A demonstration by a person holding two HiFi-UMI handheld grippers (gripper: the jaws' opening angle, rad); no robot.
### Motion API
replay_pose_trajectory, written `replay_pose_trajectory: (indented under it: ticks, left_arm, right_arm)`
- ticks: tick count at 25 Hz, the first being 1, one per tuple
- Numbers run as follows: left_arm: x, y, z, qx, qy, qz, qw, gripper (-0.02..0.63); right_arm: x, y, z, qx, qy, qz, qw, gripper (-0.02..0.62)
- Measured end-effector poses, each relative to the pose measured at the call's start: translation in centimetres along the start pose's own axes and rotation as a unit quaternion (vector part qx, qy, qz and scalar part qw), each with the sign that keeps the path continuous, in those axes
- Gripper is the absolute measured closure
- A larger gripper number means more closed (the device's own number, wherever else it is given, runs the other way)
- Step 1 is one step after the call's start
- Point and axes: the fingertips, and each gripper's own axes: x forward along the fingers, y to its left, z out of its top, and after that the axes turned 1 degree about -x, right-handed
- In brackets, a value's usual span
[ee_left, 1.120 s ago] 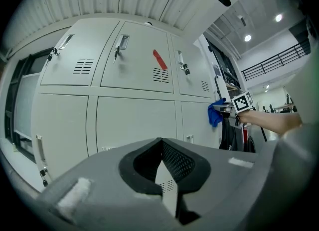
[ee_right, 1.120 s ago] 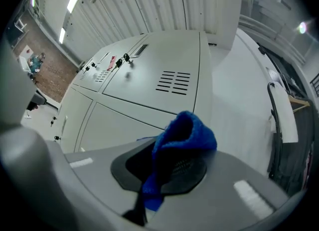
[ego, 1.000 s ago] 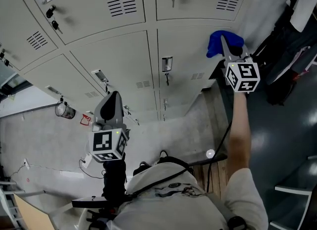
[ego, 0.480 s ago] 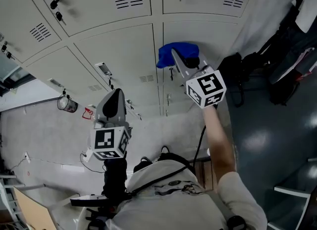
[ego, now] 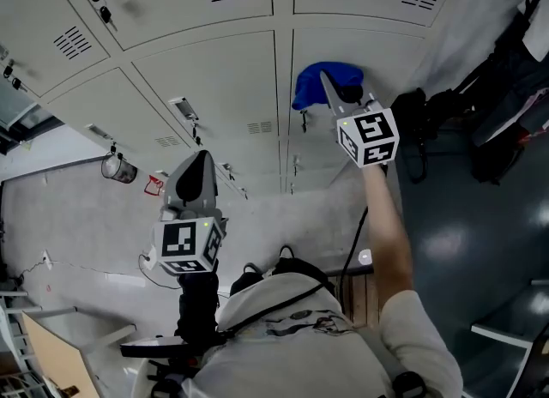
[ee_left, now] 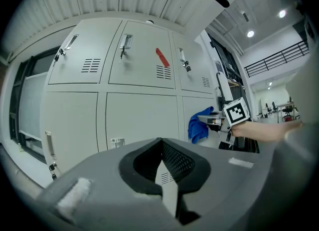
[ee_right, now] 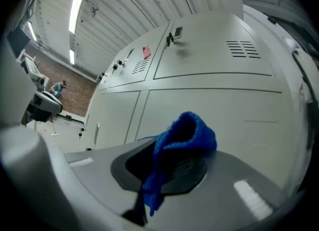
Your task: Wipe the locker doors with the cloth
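Observation:
The blue cloth [ego: 322, 81] is pressed on the lower right grey locker door [ego: 369, 53], just above that door's latch. My right gripper [ego: 329, 87] is shut on it and its marker cube [ego: 367, 137] faces up. In the right gripper view the cloth [ee_right: 182, 139] bulges from between the jaws of the right gripper [ee_right: 169, 168], close to the door [ee_right: 234, 120]. My left gripper [ego: 196, 175] hangs lower left, shut with nothing in it, pointing at the lockers. The left gripper view shows the left gripper [ee_left: 160, 145], the cloth [ee_left: 198, 125] and the right gripper [ee_left: 213, 119] far right.
Black bags [ego: 506, 79] hang right of the lockers. Keys [ego: 101, 12] dangle from several locks. A metal mug [ego: 120, 168] and a red tag [ego: 154, 184] hang at the lower left doors. A red strip [ee_left: 162, 57] marks an upper door.
My right gripper has carried the cloth leftward across the lower right door, from its right edge to the latch side. The left gripper has stayed in place.

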Motion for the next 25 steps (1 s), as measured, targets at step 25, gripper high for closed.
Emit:
replay_pose_trajectory:
  ticks: [25]
  left_arm:
    - [1.4,-2.3,0.2,0.0,-0.007,-0.017,0.9998,0.611]
  right_arm:
    - [-7.7,-8.9,-2.1,0.021,0.013,-0.088,0.996,0.571]
